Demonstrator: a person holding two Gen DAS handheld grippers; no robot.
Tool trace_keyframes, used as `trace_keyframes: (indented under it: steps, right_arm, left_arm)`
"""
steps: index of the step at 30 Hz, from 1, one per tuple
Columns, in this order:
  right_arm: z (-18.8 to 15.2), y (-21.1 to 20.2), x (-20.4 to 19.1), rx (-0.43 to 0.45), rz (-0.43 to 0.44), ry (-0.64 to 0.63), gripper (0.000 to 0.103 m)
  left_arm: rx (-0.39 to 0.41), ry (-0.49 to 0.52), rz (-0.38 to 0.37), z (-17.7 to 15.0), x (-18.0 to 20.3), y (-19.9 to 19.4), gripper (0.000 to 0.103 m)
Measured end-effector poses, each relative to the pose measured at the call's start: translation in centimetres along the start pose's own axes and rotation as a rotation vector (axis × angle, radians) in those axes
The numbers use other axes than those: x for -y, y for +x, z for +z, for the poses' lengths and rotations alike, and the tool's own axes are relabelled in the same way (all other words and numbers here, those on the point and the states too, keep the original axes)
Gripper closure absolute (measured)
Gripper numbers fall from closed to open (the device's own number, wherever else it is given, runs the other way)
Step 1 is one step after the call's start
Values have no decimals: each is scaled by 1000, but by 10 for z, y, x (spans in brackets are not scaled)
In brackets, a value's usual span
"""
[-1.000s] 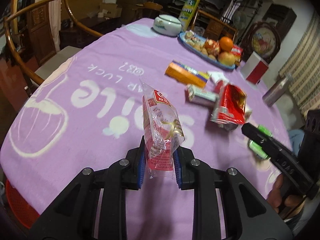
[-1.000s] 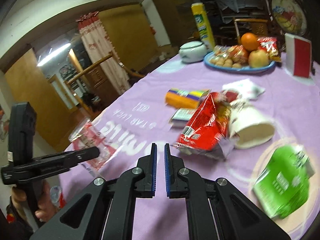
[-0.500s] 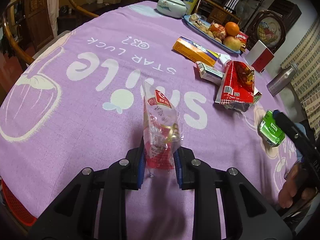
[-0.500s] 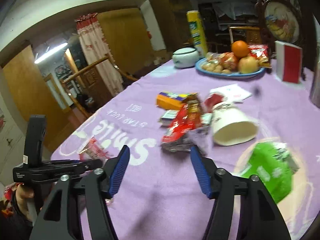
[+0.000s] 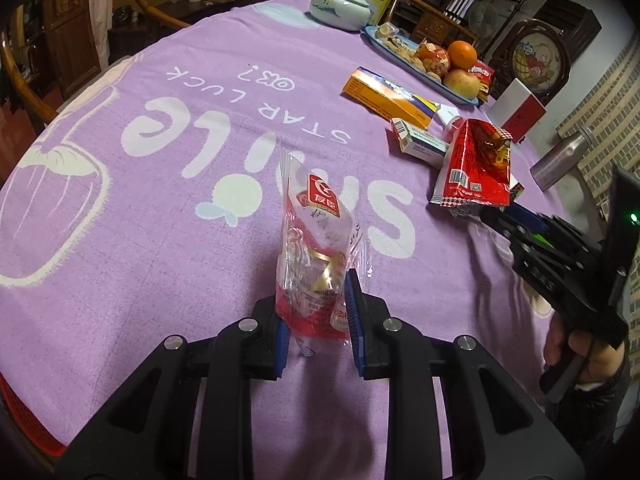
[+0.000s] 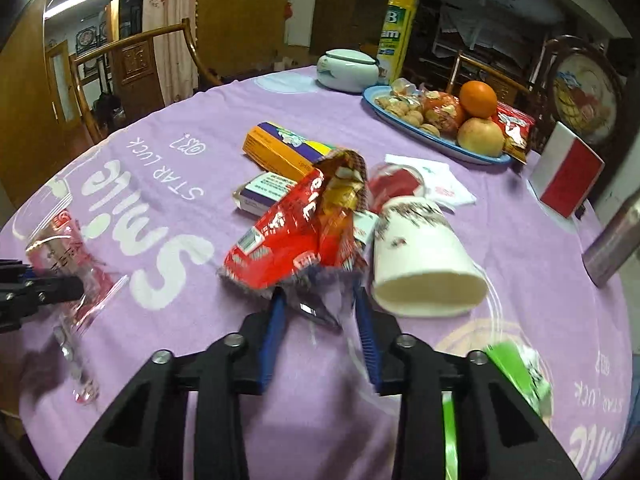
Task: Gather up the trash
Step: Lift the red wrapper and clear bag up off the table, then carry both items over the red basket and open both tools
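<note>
My left gripper (image 5: 316,312) is shut on a clear and red plastic wrapper (image 5: 316,248) and holds it upright over the purple tablecloth (image 5: 160,208). My right gripper (image 6: 320,312) is open, with its jaws on either side of the near end of a red snack bag (image 6: 292,236). The bag also shows in the left wrist view (image 5: 476,168). A white paper cup (image 6: 424,256) lies on its side just right of the bag. A green packet (image 6: 516,364) lies at the right of my right gripper.
An orange box (image 6: 284,152), a small white carton (image 6: 264,192) and a white napkin (image 6: 436,180) lie behind the bag. A blue fruit plate (image 6: 436,140), a white jar (image 6: 348,70), a yellow can (image 6: 396,32), a red-white box (image 6: 568,176) and a metal flask (image 6: 616,240) stand further back.
My right gripper moved forward to the red snack bag and its jaws have narrowed around the bag's end. My left gripper kept hold of the wrapper and hardly moved.
</note>
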State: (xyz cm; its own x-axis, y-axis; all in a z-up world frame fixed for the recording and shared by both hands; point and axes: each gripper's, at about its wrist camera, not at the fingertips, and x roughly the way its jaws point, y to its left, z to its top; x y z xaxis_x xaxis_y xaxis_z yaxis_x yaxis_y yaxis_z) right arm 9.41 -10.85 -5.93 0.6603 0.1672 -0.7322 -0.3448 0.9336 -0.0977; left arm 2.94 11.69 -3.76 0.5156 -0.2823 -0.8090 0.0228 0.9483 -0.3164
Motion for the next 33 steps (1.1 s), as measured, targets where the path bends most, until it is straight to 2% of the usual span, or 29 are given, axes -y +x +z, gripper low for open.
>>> trace_keyframes:
  steps: [1, 2, 7, 13, 20, 27, 33]
  right_arm:
    - [2, 3, 0, 4, -1, -2, 75]
    - [4, 5, 0, 2, -4, 1, 87]
    - [7, -4, 4, 39, 45, 54, 97]
    - [5, -48, 4, 137, 127, 104, 98]
    - [2, -80, -14, 187, 208, 101, 98]
    - [2, -91, -62, 185, 294, 60, 98]
    - [3, -101, -123, 190, 400, 0, 98]
  left_arm:
    - [0, -1, -3, 0, 0, 0, 77]
    - [0, -1, -4, 0, 0, 0, 77]
    - [4, -2, -17, 2, 0, -4, 77]
    - [71, -12, -32, 0, -2, -26, 77]
    - [142, -31, -24, -11, -10, -65, 78]
    - [221, -62, 27, -32, -36, -117, 78]
    - [277, -141, 85, -65, -79, -159, 78]
